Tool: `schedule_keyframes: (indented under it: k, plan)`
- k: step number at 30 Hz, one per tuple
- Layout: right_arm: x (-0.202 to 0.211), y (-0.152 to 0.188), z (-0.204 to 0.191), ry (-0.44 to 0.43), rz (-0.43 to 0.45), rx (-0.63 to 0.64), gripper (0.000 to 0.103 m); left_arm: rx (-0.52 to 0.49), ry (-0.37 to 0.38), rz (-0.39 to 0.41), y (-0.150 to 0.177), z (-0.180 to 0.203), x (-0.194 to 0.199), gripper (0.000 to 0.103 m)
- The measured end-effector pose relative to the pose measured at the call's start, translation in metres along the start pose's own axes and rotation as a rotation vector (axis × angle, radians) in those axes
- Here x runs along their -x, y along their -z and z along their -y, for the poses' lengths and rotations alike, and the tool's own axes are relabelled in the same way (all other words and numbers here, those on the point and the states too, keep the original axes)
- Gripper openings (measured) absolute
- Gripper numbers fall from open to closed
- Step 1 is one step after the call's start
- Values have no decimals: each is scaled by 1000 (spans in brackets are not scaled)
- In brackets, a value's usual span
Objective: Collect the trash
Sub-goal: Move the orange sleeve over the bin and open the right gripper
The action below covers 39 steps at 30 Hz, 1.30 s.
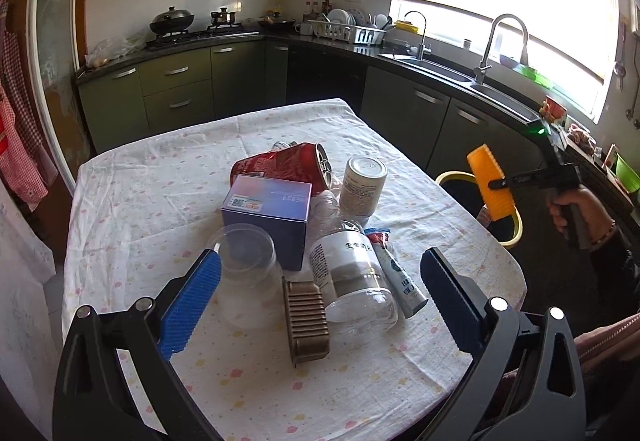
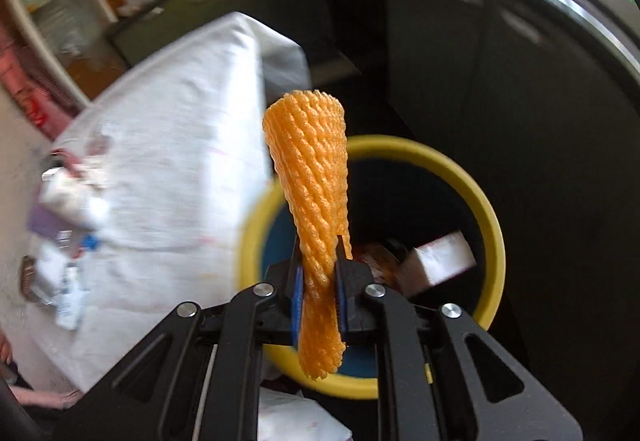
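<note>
My right gripper (image 2: 318, 281) is shut on an orange foam net sleeve (image 2: 314, 181) and holds it above the yellow-rimmed bin (image 2: 490, 209) beside the table. The sleeve also shows in the left wrist view (image 1: 490, 183), right of the table, over the bin (image 1: 516, 231). My left gripper (image 1: 320, 273) is open and empty above the near part of the table. Between its fingers lie a clear plastic cup (image 1: 248, 269), a brown ribbed piece (image 1: 306, 321) and a clear glass bottle (image 1: 352, 273). Behind them are a blue box (image 1: 266, 217), a crushed red can (image 1: 296, 165), a white jar (image 1: 364, 185) and a small tube (image 1: 404, 281).
The table has a white spotted cloth (image 1: 160, 169). The bin holds a white box (image 2: 440, 261) and other scraps. Dark kitchen cabinets (image 1: 400, 113), a sink (image 1: 440, 67) and a stove (image 1: 192, 29) run behind and to the right. Red checked cloths (image 1: 16, 121) hang at the left.
</note>
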State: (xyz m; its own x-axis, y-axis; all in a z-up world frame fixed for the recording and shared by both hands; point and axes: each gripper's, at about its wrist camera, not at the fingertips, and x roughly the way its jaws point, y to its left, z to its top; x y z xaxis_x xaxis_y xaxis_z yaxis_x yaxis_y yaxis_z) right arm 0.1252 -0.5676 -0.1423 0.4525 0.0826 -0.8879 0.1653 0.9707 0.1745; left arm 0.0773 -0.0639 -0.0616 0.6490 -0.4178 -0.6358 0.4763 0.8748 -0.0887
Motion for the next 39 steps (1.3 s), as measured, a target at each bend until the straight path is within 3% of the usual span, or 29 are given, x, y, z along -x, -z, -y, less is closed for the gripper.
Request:
schedule_keyframes:
  k: [4, 6, 7, 19, 22, 28, 35, 37, 39]
  plan:
    - [-29, -6, 19, 23, -41, -31, 19, -14, -7, -10, -2, 5, -3, 98]
    - [-34, -7, 25, 37, -45, -53, 39, -16, -7, -15, -3, 6, -5, 98]
    - [-35, -7, 27, 48, -42, -61, 40, -17, -7, -17, -4, 7, -5, 98]
    - [-5, 0, 15, 55, 59, -64, 45, -34, -1, -41, 2, 13, -8, 98]
    - [8, 2, 17, -2, 101, -87, 48, -34, -8, -39, 4, 12, -6, 98]
    - [18, 4, 8, 6, 118, -77, 52, -35, -15, -49, 9, 9, -4, 98]
    - [23, 10, -6, 24, 127, -40, 53, -39, -44, -116, 30, -1, -20, 98]
    - [24, 13, -10, 12, 128, -30, 53, -20, -46, -133, 36, -8, -27, 97]
    - [23, 13, -15, 7, 128, -21, 53, 1, -35, -155, 40, -14, -35, 89]
